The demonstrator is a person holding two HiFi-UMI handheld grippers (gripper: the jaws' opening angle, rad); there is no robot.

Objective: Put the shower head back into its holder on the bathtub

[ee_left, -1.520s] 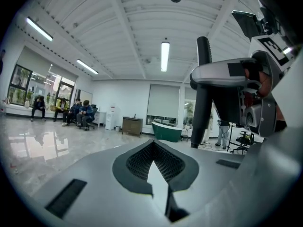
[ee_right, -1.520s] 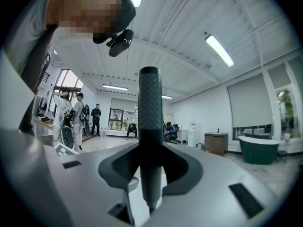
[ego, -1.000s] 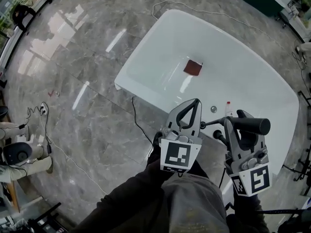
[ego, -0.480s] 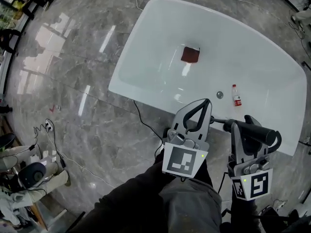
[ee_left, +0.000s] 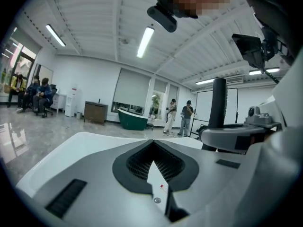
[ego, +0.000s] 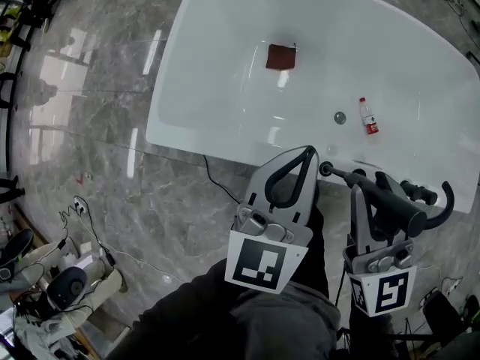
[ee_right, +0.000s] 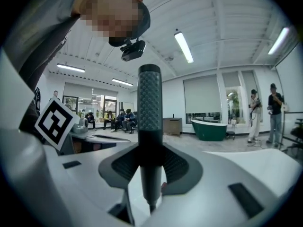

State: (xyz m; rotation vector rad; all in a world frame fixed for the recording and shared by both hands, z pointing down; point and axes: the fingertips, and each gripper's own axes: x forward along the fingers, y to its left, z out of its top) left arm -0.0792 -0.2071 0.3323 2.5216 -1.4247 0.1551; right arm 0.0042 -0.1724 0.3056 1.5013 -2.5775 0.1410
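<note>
The white bathtub (ego: 195,73) fills the top of the head view, and both grippers reach its near rim. My right gripper (ego: 369,186) (ee_right: 150,148) is shut on the dark stick-shaped shower head (ego: 401,208) (ee_right: 150,103). It lies across the jaws, with its textured thick end sticking out one side. Beside the shower head a thin dark rod with a knob (ego: 327,169) lies over the rim. I cannot make out the holder. My left gripper (ego: 307,153) (ee_left: 152,143) is to the left with its fingertips together and nothing between them.
Inside the tub lie a red-brown cloth (ego: 281,56), a small bottle with a red label (ego: 367,116) and the drain (ego: 340,117). A black cable (ego: 217,182) runs over the marble floor. Gear and cables sit at the lower left (ego: 64,287). People stand in the far room (ee_right: 274,103).
Both grippers have come down and forward to the tub's near rim. The tub has slid up and left in the head view. The shower head stays in the right gripper.
</note>
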